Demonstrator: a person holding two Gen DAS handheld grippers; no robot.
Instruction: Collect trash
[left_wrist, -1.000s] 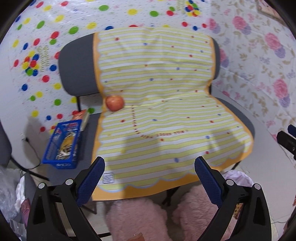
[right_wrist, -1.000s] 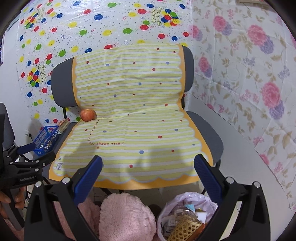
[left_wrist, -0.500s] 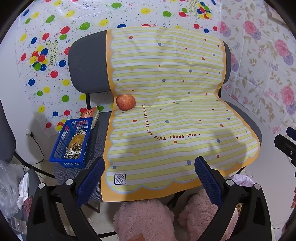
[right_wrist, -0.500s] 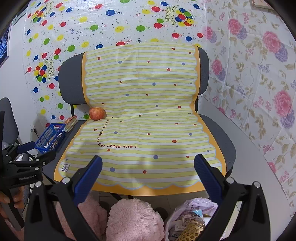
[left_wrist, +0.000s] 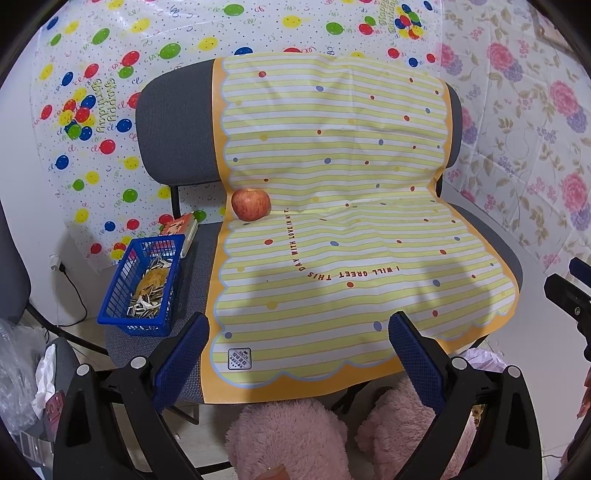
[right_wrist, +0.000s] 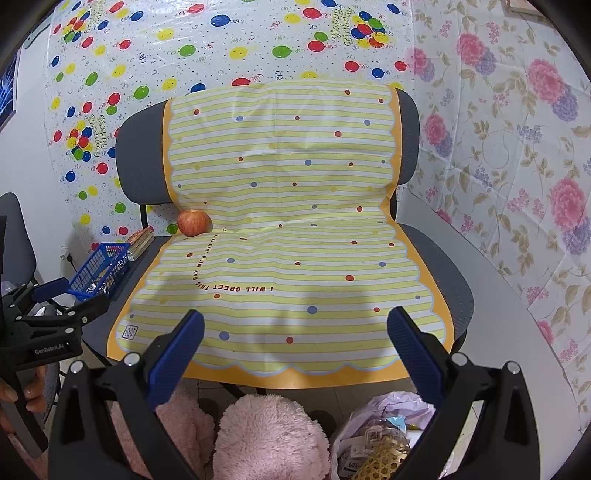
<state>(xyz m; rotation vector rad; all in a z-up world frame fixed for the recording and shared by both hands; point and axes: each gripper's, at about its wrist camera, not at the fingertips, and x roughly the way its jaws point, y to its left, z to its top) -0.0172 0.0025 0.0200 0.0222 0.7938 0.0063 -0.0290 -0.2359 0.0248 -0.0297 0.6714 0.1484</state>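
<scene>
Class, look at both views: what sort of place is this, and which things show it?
Probably a home room dressed for recording: a grey padded chair under a yellow striped plastic sheet, a balloon-print birthday sheet and flowered covering on the walls, and pink fluffy slippers below.

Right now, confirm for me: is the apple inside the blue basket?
No. The apple sits on the striped mat at the seat crease, apart from the blue basket.
</scene>
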